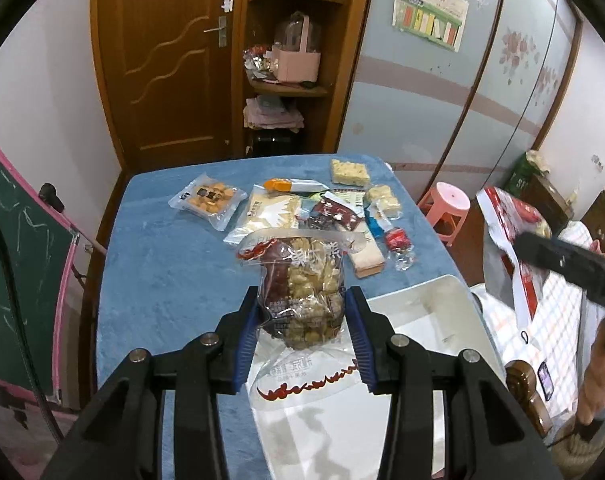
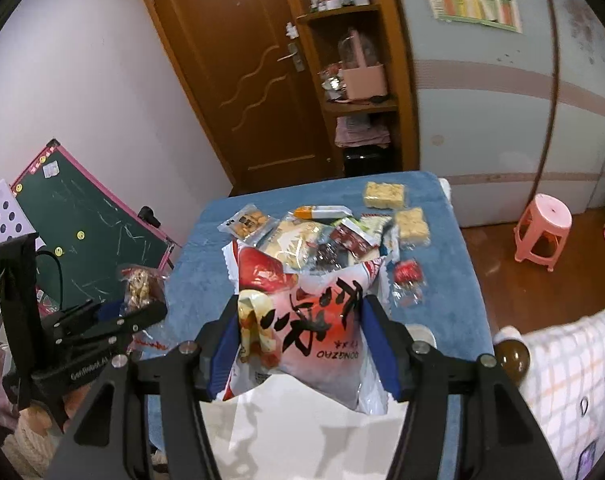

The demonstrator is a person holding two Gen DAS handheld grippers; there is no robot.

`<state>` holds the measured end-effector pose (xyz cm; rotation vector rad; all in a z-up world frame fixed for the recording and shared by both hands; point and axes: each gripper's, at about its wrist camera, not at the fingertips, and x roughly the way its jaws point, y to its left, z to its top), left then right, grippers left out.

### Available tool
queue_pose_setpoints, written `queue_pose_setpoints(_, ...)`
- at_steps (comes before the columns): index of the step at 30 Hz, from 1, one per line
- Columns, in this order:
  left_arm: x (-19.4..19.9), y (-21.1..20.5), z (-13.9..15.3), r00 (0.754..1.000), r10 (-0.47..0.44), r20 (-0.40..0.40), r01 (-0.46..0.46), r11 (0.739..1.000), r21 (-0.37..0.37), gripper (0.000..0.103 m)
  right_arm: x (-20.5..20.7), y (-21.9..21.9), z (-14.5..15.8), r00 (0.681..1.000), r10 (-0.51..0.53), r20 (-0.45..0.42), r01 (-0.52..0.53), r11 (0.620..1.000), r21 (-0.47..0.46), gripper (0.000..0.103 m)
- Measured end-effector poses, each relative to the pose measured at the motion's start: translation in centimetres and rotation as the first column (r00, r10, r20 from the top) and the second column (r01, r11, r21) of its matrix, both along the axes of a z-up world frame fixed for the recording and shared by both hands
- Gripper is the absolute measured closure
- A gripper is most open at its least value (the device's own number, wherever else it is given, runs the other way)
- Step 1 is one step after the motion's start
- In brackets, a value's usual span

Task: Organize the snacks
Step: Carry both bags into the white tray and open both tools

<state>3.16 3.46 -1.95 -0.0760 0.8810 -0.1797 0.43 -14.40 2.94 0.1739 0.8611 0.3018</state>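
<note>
My left gripper [image 1: 302, 300] is shut on a clear bag of nuts and red dates [image 1: 302, 288] and holds it above the near edge of the blue table [image 1: 162, 248], beside the white bin [image 1: 418, 316]. My right gripper [image 2: 300, 320] is shut on a red and white jujube bag [image 2: 314, 312] above the white bin [image 2: 302, 432]. The right gripper and its bag also show at the right of the left wrist view [image 1: 514, 248]. The left gripper with the nut bag shows at the left of the right wrist view [image 2: 138, 300].
Several snack packs lie on the far half of the table: a biscuit pack [image 1: 208, 200], puffed rice bars [image 1: 350, 172], a small red candy pack [image 1: 398, 240]. A pink stool [image 1: 446, 204] stands right of the table. A green chalkboard [image 2: 86, 224] leans at the left.
</note>
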Motion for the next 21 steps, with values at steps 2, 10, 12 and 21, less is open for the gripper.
queue_pose_setpoints(2, -0.8, -0.6, -0.5, 1.0, -0.003, 0.001, 0.003, 1.0, -0.018, 0.062, -1.3, -0.8, -0.7, 1.0, -0.019, -0.004, 0.019, 1.0, 0.023, 0.043)
queue_pose_setpoints(10, -2.6, -3.4, -4.0, 0.999, -0.042, -0.006, 0.042, 0.997, 0.072, 0.062, -4.1, -1.4, -5.0, 0.993, -0.012, -0.117, 0.013, 1.0, 0.008, 0.041)
queue_pose_setpoints(12, -2.7, -4.1, -5.5, 0.998, -0.048, -0.043, 0.052, 0.993, 0.105, 0.062, -4.4, -1.2, -6.2, 0.99, -0.02, -0.139, 0.017, 1.0, -0.02, 0.041)
queue_pose_setpoints(21, -3.1, -5.9, -9.9, 0.972, -0.088, -0.216, 0.113, 0.988, 0.107, 0.046, -4.4, 0.0, -10.6, 0.968, -0.03, -0.251, 0.004, 0.995, -0.1, 0.037)
